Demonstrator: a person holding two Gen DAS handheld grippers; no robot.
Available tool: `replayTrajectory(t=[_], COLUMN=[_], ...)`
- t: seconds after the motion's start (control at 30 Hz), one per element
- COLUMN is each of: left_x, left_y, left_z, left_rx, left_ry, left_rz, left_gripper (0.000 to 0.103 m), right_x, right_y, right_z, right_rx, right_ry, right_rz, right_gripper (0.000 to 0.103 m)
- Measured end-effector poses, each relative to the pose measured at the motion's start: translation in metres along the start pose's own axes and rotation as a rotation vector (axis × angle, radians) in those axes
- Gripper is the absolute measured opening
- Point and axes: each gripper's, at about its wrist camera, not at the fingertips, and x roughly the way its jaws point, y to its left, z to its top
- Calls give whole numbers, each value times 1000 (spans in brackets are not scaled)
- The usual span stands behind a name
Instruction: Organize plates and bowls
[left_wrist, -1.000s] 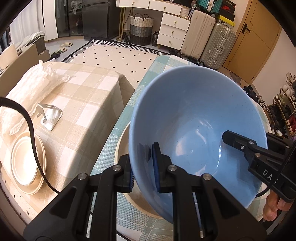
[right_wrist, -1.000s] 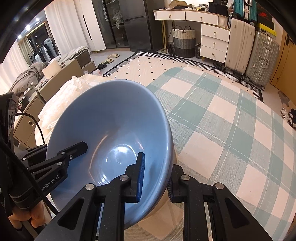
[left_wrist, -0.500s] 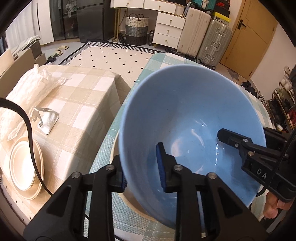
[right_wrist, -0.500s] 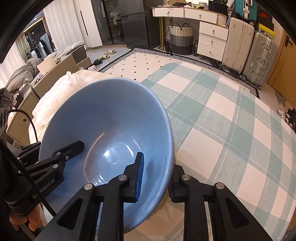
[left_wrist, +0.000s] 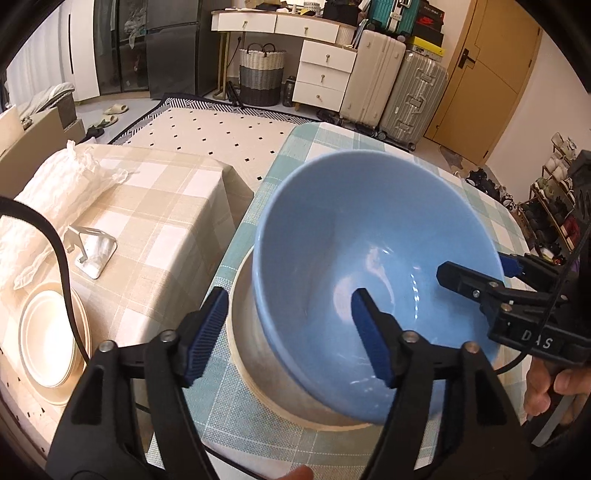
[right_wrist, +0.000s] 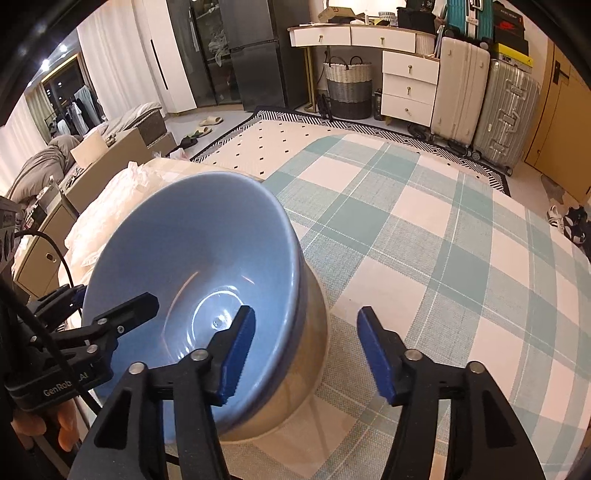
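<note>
On green-checked tablecloth (right_wrist: 424, 236), glossy blue ceramic bowl (left_wrist: 369, 258) sits nested, tilted, in beige ceramic bowl (left_wrist: 255, 343); rim between opening jaws of left gripper (left_wrist: 288, 332) and right gripper (right_wrist: 306, 354), pads off it; cream plate stack (left_wrist: 51, 339) on beige-checked table, well apart

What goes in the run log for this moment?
blue bowl: nested in beige bowl | left gripper: opening, released | right gripper: opening, released

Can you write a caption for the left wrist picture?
Left gripper opening around the rim of a blue bowl nested in a beige bowl.
</note>
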Motion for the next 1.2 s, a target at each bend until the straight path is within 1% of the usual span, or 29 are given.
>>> replayTrajectory(t=[0.03, 0.07, 0.13, 0.17, 0.2, 0.27, 0.3, 0.33, 0.47, 0.57, 0.6, 0.7, 0.87, 1.0, 1.2], left_x=[-4, -8, -13, -15, -18, -25, -28, -31, -46, -57, -62, -76, -94, -105, -117], left_y=[0, -1, -3, -3, -3, -2, -1, 0, -2, -4, -5, -3, -2, -3, -6], left_z=[-1, -3, -6, -8, -9, -12, -14, -15, -23, -28, -30, -35, -43, -52, -65], left_rx=[11, 22, 51, 60, 62, 53, 50, 52, 66, 77, 79, 78, 98, 108, 125], left_ry=[-11, -19, -27, -32, -38, -47, -49, -54, -84, -107, -121, -155, -196, -218, -272], left_rz=[-8, -15, -13, -13, -14, -36, -51, -50, -50, -48, -51, -65, -58, -57, -48], left_gripper=[76, 76, 78, 78, 79, 80, 81, 81, 82, 93, 102, 101, 101, 101, 101], right_x=[-4, -8, -16, -19, -23, -30, -34, -38, -54, -64, -68, -78, -91, -100, -121], right_y=[-1, -2, -4, -5, -6, -7, -7, -7, 0, 6, 7, 11, 15, 14, 20], right_z=[-3, -6, -12, -15, -18, -24, -28, -31, -41, -48, -50, -55, -66, -76, -92], right_rx=[-2, -6, -2, 0, 9, 22, 24, 26, 11, -1, 0, -16, -34, -26, -8], right_ry=[-9, -24, -46, -53, -58, -65, -72, -79, -108, -122, -131, -167, -224, -252, -294], right_rz=[13, 28, 38, 39, 44, 56, 66, 69, 47, 31, 35, 16, -15, -12, -23], right_gripper=[74, 81, 86, 87, 88, 96, 97, 98, 100, 100, 100, 100, 101, 101, 102])
